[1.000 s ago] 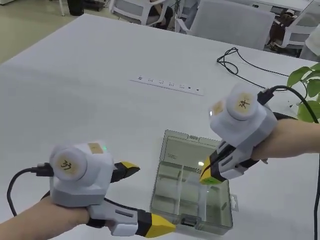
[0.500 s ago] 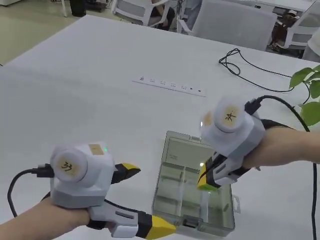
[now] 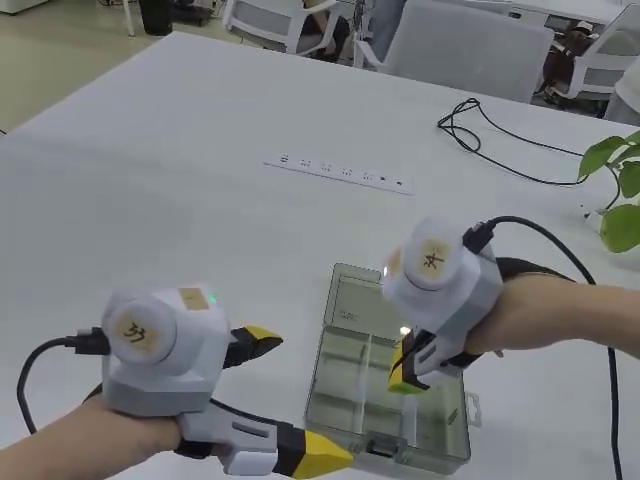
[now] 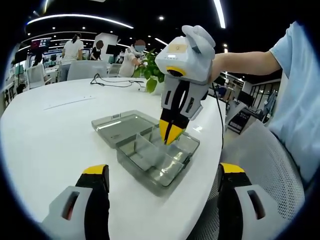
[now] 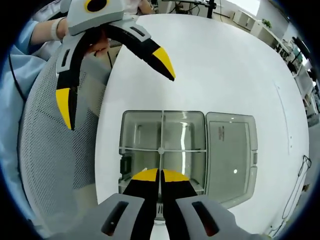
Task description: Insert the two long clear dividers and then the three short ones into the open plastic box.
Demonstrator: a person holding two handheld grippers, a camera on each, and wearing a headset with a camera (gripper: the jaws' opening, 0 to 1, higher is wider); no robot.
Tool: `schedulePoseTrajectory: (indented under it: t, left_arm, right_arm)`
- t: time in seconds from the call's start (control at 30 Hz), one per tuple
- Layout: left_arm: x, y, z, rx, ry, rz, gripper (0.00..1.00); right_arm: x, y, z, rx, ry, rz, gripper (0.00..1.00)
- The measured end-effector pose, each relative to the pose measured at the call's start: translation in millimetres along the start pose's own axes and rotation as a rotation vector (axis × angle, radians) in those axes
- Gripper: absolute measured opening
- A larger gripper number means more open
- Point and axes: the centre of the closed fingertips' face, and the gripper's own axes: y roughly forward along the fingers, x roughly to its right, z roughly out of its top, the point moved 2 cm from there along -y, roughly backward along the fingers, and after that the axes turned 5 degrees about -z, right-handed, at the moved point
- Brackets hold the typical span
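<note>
The clear plastic box [image 3: 318, 398] lies open on the white table, its lid [image 3: 360, 295] flat behind it. Clear dividers cross inside it [image 5: 182, 149]. My right gripper [image 3: 403, 378] points down into the box with its jaws shut on the top edge of a thin clear divider [image 5: 161, 131], which runs straight out from its tips [image 5: 160, 175]. In the left gripper view the right gripper [image 4: 170, 134] stands over the box [image 4: 150, 182]. My left gripper [image 3: 288, 398] hovers open just left of the box, holding nothing. Its jaws [image 4: 163, 171] frame the box.
A white power strip [image 3: 340, 170] lies farther back on the table. A black cable [image 3: 490, 125] loops at the back right beside a green plant [image 3: 620, 190]. Office chairs [image 3: 460, 45] stand beyond the far edge. The near table edge runs just under the box.
My right gripper has moved left and lower, deeper over the box. The left gripper has stayed where it was, still open.
</note>
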Motion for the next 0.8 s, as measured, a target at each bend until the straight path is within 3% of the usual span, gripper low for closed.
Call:
schedulePoseTrajectory:
  t: [0.8]
  left_arm:
    - [1.6,3.5,4.1,0.005,0.009,-0.009,0.91]
  right_arm:
    - [0.2,4.3,-2.5,-0.01,-0.005,-0.017,0.02]
